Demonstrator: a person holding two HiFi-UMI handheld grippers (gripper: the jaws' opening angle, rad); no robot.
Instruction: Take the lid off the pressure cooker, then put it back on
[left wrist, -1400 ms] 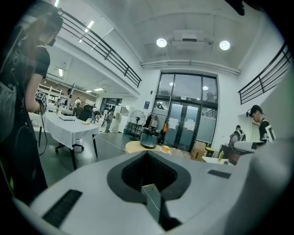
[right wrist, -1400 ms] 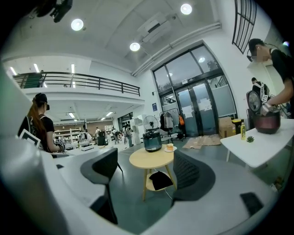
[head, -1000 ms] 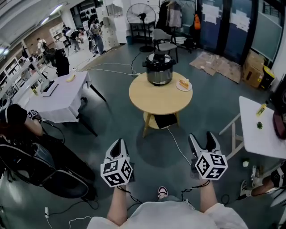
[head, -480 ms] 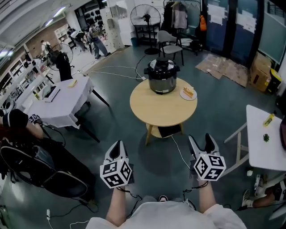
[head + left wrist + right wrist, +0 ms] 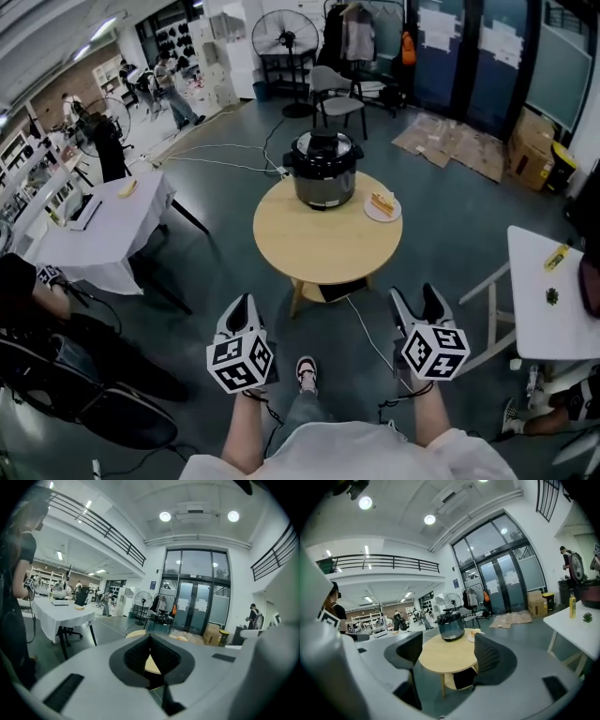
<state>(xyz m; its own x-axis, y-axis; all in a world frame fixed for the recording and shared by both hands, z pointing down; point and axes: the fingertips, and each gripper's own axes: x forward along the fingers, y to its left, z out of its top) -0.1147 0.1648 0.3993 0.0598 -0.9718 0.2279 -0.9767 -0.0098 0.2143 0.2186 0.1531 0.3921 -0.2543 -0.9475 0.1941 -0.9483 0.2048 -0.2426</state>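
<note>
We are recording no task step as done. The pressure cooker (image 5: 323,171) is standing at the far side of the round table (image 5: 317,251), and its lid (image 5: 323,144) is sitting in place on top, untouched. Both removal and refitting are outstanding, in our judgement, and so is the approach itself.

The left gripper (image 5: 241,309) is hanging well short of the table, its fingers together at the tips and gripping nothing. The right gripper (image 5: 415,298) is level with it. Its fingers are standing apart, have just been closing a little, and are holding only air. The cooker is showing far beyond them in the right gripper view.

The table is pale wood and bare apart from the cooker and a plate (image 5: 382,206) with a slice of food just beside it. A cable (image 5: 367,323) is trailing across the grey floor (image 5: 216,281) towards the table foot. We are flagging it as a possible trip hazard.

The room is a large open hall. A white-clothed table (image 5: 98,225) is standing at the left and a white table (image 5: 548,295) at the right. A fan (image 5: 286,37), a chair (image 5: 336,89) and flattened cardboard (image 5: 450,141) are lying beyond, near glass doors. People are working in the far left corner.
</note>
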